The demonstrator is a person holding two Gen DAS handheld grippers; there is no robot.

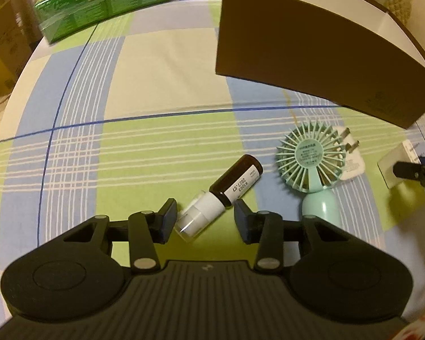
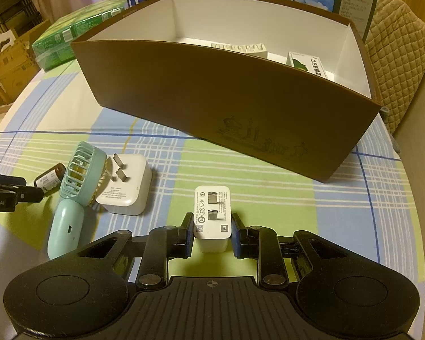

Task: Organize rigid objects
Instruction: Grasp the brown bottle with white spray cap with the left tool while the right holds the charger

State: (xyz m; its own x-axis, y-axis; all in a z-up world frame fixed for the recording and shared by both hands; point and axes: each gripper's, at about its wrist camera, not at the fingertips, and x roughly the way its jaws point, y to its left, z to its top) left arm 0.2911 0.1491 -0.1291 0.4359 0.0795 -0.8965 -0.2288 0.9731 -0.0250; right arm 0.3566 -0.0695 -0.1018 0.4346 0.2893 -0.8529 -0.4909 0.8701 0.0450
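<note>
A brown bottle (image 1: 235,184) with a white cap lies slanted on the checked cloth. My left gripper (image 1: 205,221) straddles its cap end, jaws open, with a thin gap beside each pad. The bottle (image 2: 51,178) also shows at the left edge of the right wrist view. My right gripper (image 2: 212,232) is shut on a white charger (image 2: 212,212) that stands with its two prongs facing up. A mint hand fan (image 1: 308,161) lies right of the bottle, resting partly on a white plug adapter (image 2: 127,187). The brown cardboard box (image 2: 226,99) stands open behind them.
Inside the box lie a white ribbed item (image 2: 240,48) and a green-and-white carton (image 2: 308,65). A green shrink-wrapped pack (image 1: 99,8) sits at the far left. Milk cartons stand behind the box. A quilted chair back (image 2: 396,56) is at the right.
</note>
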